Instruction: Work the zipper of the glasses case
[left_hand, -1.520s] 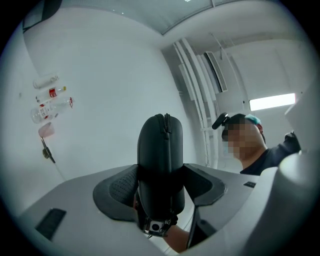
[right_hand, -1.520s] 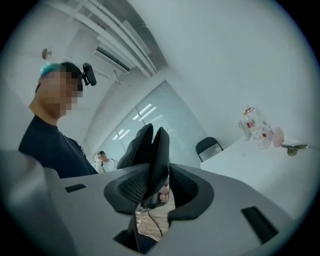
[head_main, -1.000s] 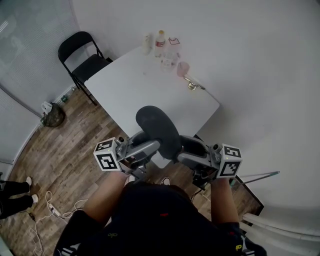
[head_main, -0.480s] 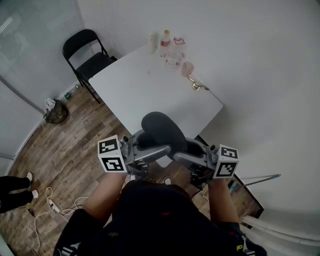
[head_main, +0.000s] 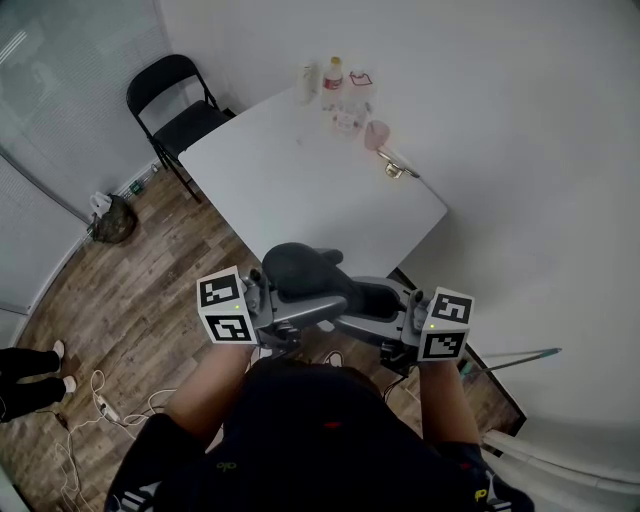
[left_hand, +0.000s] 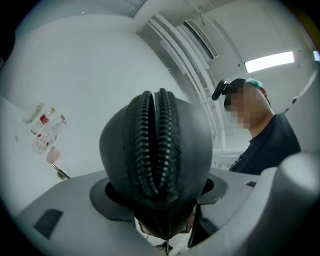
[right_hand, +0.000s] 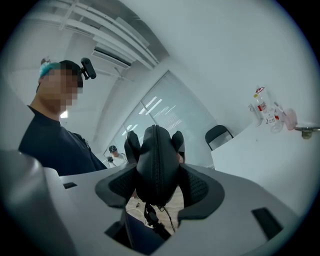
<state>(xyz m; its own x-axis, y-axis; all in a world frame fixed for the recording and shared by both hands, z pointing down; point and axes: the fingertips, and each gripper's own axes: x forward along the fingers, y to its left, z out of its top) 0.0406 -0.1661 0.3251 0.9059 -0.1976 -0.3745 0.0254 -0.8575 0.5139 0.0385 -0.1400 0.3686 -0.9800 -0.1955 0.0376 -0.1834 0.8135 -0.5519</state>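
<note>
The glasses case (head_main: 300, 270) hangs over the floor (head_main: 130, 290) near the bench (head_main: 300, 190), clamped in the right tool (right_hand: 157, 172); the left tool (left_hand: 157, 196), jaws just opening loose around it, probably next regrips by the zipper (left_hand: 155, 145).

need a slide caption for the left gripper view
glasses case between the left hand-held gripper's just-opened jaws, zipper teeth parted toward the camera
</note>
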